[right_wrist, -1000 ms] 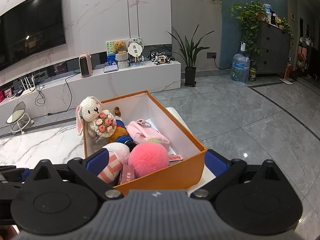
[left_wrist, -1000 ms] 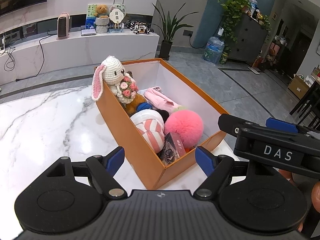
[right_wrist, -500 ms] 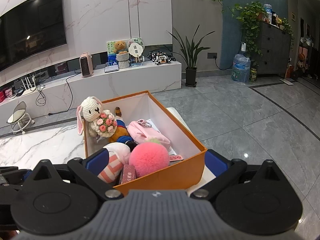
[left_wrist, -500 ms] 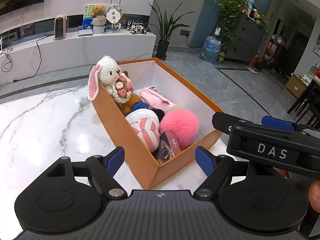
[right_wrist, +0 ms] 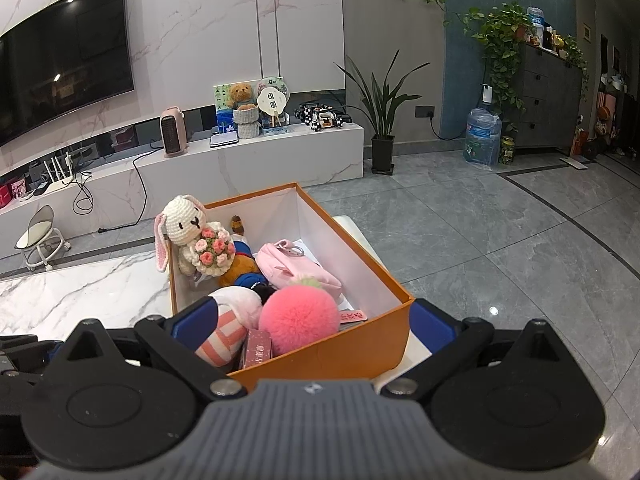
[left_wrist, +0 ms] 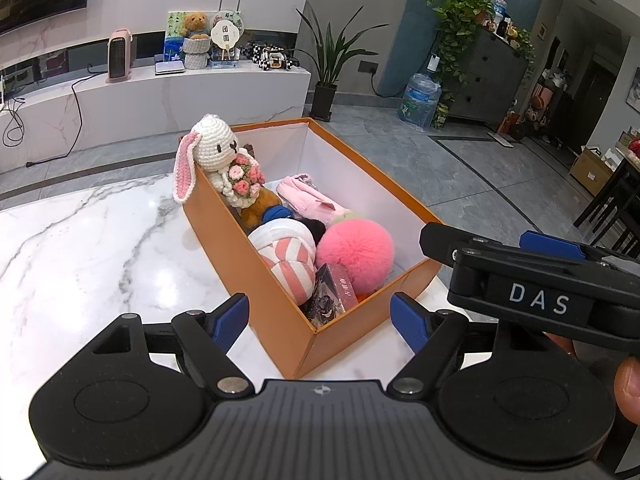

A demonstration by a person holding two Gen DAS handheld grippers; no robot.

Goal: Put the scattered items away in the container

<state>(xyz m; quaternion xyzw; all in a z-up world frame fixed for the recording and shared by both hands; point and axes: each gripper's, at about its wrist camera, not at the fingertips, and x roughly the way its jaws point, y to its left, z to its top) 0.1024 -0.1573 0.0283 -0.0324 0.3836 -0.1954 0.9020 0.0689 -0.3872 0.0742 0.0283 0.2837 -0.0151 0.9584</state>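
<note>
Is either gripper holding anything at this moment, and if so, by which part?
Nothing is held. The left gripper and the right gripper both stand open in front of the orange box, with nothing pressed between their blue pads.

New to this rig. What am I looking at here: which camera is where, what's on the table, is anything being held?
There is no robot arm. A person carries a hand-held gripper in each hand, and each one has a fisheye camera looking forward along its two blue-padded fingers.

The left wrist view shows the left hand-held gripper at the bottom, with the right hand-held gripper's black body coming in from the right. The right wrist view shows the right hand-held gripper.

On the white marble table stands an orange box. In it are a crocheted rabbit, a pink pouch, a striped plush, a pink pom-pom and a small carton.

Both grippers are open and hold nothing. The box sits beyond the fingers.
</note>
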